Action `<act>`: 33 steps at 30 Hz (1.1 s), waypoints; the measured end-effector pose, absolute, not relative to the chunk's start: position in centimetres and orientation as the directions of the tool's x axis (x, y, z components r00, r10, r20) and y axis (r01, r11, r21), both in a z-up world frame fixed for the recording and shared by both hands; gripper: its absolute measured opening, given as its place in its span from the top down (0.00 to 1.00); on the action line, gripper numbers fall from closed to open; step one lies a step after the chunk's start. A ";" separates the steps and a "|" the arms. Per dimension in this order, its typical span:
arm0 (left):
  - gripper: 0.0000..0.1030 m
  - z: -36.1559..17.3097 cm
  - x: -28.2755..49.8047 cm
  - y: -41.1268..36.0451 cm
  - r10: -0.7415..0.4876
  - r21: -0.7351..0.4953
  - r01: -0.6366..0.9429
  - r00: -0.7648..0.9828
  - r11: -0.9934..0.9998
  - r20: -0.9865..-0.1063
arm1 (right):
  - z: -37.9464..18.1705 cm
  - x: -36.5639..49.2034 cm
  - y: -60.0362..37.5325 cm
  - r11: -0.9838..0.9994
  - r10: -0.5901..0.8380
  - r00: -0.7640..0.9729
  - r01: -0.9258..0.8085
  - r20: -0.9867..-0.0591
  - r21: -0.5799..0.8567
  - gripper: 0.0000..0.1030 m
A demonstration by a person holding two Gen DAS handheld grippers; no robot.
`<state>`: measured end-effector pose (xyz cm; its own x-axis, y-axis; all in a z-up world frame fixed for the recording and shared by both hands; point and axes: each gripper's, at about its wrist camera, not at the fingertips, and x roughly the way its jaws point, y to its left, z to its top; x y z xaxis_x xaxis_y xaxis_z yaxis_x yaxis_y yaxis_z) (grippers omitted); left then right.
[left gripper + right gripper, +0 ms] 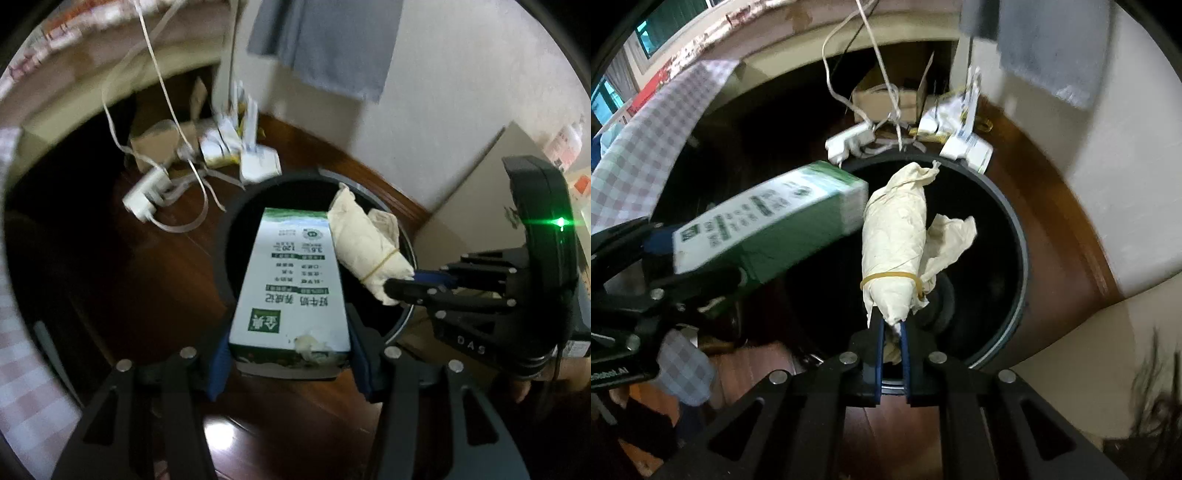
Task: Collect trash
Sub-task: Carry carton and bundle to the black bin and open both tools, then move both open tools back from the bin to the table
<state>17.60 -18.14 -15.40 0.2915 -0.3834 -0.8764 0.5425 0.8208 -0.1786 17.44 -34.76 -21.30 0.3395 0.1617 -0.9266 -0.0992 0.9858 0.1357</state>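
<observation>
My left gripper (290, 350) is shut on a white and green milk carton (295, 280) and holds it over the round black trash bin (225, 236). The carton (768, 229) and left gripper (646, 266) also show at the left of the right wrist view. My right gripper (891, 328) is shut on the end of a cream paper bundle (894, 240) tied with a rubber band, held over the bin's (1015, 221) opening. In the left wrist view the bundle (365, 243) and right gripper (402, 286) are to the right of the carton.
A white power strip (147, 195) with tangled cables (166, 92), cardboard pieces (159, 144) and white packaging (258, 162) lie on the dark wood floor behind the bin. A white wall (443, 92) with wooden skirting runs on the right. A checked cloth (646, 147) hangs at the left.
</observation>
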 end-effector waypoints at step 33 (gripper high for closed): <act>0.00 -8.1 12.1 -13.0 -0.234 0.013 0.383 0.590 0.924 -0.772 | -13.7 12.1 -36.3 0.990 -0.086 0.606 0.142 -0.791 0.001 0.00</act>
<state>12.08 -12.97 -8.11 0.5905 -0.2343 -0.7723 0.3833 0.9235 0.0129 12.08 -36.28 -13.74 0.6060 -0.0863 -0.7908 0.1420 0.9899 0.0009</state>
